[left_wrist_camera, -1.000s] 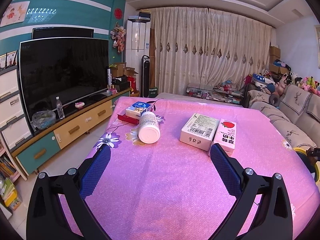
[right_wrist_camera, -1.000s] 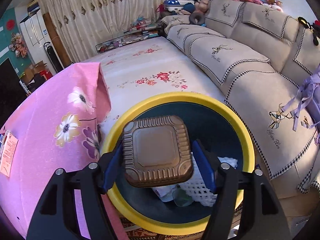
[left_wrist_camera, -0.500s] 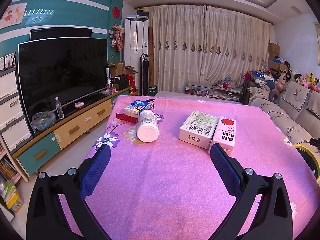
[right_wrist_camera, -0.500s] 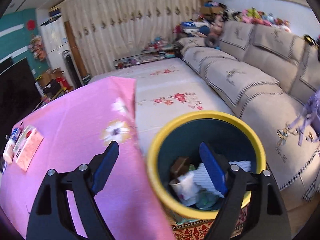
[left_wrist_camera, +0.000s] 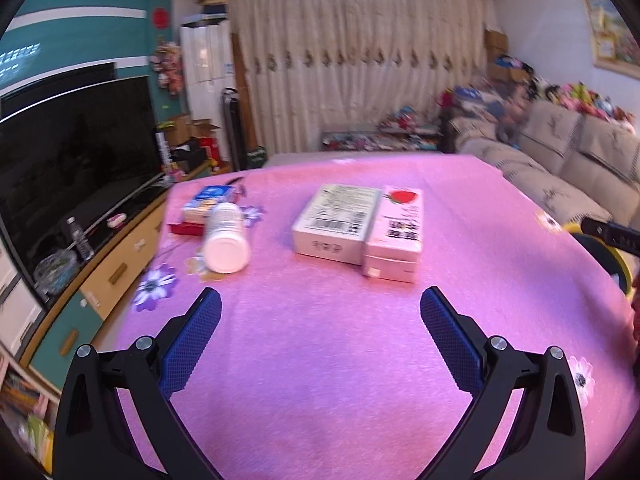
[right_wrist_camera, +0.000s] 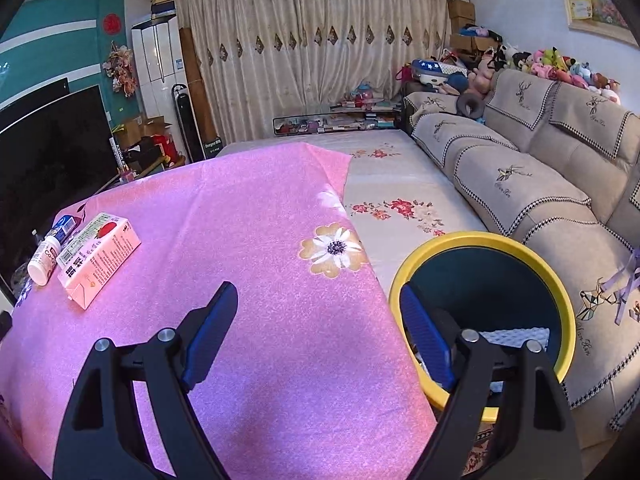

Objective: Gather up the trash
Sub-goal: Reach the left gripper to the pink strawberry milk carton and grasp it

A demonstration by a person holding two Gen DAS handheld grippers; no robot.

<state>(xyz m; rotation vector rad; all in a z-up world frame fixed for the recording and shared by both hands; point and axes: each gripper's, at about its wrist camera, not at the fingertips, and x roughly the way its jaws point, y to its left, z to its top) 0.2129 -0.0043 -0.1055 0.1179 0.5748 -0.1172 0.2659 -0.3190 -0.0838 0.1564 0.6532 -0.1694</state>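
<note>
On the pink tablecloth (left_wrist_camera: pixel 320 360) lie a white bottle (left_wrist_camera: pixel 226 242) on its side, a white carton (left_wrist_camera: pixel 338 222), a pink strawberry milk carton (left_wrist_camera: pixel 396 234) and a small blue-and-white box (left_wrist_camera: pixel 208 200). My left gripper (left_wrist_camera: pixel 320 336) is open and empty, short of these items. My right gripper (right_wrist_camera: pixel 316 332) is open and empty above the table's right edge, beside the yellow-rimmed trash bin (right_wrist_camera: pixel 476 240), which holds some trash. The milk carton (right_wrist_camera: pixel 98 256) and the bottle (right_wrist_camera: pixel 42 262) show at the far left in the right wrist view.
A TV (left_wrist_camera: pixel 72 152) on a low cabinet (left_wrist_camera: pixel 116 264) stands left of the table. A beige sofa (right_wrist_camera: pixel 540 184) runs along the right, behind the bin. A floral-covered surface (right_wrist_camera: pixel 392 196) lies beyond the pink cloth. Curtains (left_wrist_camera: pixel 360 72) close the far wall.
My right gripper let the brown square container go into the bin, opened, and swung left toward the table. My left gripper moved a little closer to the cartons.
</note>
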